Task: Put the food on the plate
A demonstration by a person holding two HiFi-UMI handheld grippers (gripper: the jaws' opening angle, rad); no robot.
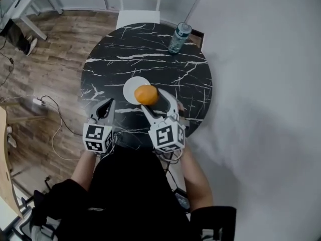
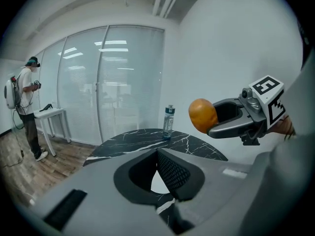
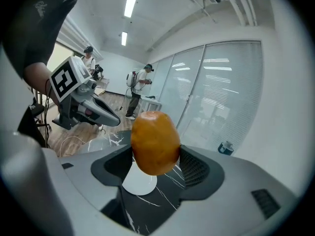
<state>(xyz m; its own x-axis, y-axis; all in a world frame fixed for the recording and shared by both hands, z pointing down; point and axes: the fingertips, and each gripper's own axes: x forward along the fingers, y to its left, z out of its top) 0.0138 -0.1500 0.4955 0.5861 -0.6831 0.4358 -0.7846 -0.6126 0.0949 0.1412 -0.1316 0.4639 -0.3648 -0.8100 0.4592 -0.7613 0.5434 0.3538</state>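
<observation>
A round desk [image 1: 150, 59] with a black, white-veined marble top stands on a wood-plank floor [image 1: 50, 69], close to a plain white wall [image 1: 261, 84]. A white chair [image 1: 139, 18] is pushed up to the far edge of the desk. In the left gripper view, a glass partition with closed blinds [image 2: 113, 82] closes off the far side of the room. A person wearing a backpack [image 2: 27, 104] stands there beside a smaller white desk [image 2: 51, 113].

A small round white plate [image 1: 131, 88] lies on the near half of the marble top. A clear plastic bottle with a teal label [image 1: 178, 37] stands upright near the far right rim, well apart from the plate. Thin cables and a white power strip [image 1: 39, 102] trail over the floor to the left of the desk.

The right tool [image 1: 156, 98] grips an orange-brown, egg-shaped piece of food [image 3: 154, 142] between its jaws. It holds the food off the surface, above the right edge of the plate, and in the right gripper view the plate shows directly under the food. The left tool [image 1: 106, 106] is at the near left rim, beside the plate, with its jaws together and nothing between them. The marble between the two tools and the plate is bare.
</observation>
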